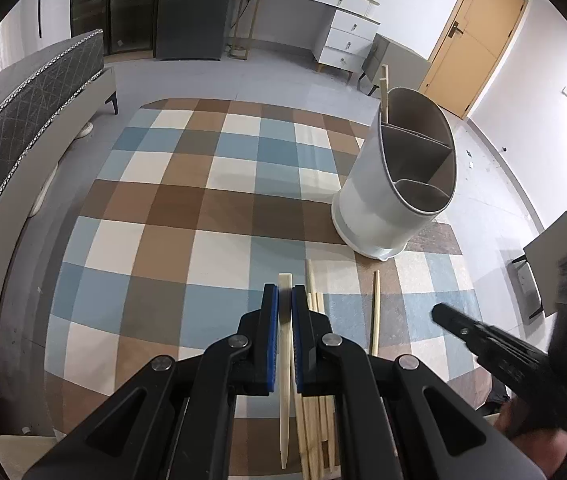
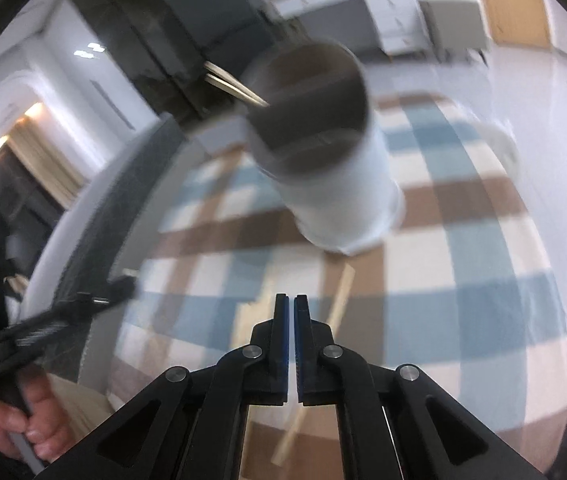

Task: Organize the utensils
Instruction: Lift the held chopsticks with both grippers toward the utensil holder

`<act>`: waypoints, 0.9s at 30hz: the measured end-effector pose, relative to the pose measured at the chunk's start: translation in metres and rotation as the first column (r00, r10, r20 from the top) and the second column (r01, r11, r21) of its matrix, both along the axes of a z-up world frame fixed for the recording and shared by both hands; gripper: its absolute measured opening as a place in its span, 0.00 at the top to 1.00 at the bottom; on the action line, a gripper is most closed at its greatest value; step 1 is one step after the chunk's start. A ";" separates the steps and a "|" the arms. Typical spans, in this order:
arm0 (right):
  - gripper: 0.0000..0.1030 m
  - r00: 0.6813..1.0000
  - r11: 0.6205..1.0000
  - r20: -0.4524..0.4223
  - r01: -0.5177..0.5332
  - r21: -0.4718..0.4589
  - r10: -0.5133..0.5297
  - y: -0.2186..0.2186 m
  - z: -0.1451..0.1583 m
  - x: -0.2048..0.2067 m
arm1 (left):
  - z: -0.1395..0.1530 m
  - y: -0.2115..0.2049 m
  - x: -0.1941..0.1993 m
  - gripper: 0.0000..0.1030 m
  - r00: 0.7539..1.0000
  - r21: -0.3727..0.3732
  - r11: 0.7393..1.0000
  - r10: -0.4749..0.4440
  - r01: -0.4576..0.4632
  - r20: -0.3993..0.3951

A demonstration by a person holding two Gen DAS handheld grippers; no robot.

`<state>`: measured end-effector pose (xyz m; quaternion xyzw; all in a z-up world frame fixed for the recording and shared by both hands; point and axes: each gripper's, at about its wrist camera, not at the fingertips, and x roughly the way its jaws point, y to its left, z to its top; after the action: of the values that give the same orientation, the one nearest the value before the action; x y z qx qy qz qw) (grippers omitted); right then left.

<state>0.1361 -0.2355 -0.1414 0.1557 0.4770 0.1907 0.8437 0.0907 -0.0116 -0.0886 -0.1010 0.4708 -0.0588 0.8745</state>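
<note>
My left gripper is shut on a pale flat stick that runs lengthwise between its blue pads, tip poking out ahead. Several wooden chopsticks lie on the checked cloth just right of it, and one more chopstick lies apart. The white utensil holder with grey dividers stands ahead to the right, with chopsticks in its far compartment. My right gripper is shut with nothing in it, above the cloth short of the holder. A chopstick lies just beyond it.
The checked blue, brown and cream cloth covers the table. A dark quilted bench runs along the left. A grey chair stands at the right. Behind are a white dresser and a wooden door.
</note>
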 end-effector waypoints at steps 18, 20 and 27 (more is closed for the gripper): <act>0.72 0.992 0.883 -0.122 -0.078 -0.463 0.024 0.080 -0.061 0.042 | -0.023 0.046 0.009 0.98 0.997 -0.166 0.985 0.037 -0.047 -0.064; 0.93 0.994 0.883 -0.102 -0.084 -0.462 0.041 0.089 -0.061 0.040 | -0.023 0.048 0.008 0.98 0.997 -0.163 0.986 0.036 -0.045 -0.062; 0.95 1.000 0.941 -0.013 -0.010 -0.338 0.006 0.083 -0.047 0.024 | -0.016 0.048 0.003 0.98 1.000 -0.149 0.989 0.010 -0.015 -0.029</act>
<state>0.1601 -0.1527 -0.1880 0.0079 0.5084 0.1085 0.8542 0.0932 0.0360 -0.1041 -0.1698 0.4769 -0.0869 0.8580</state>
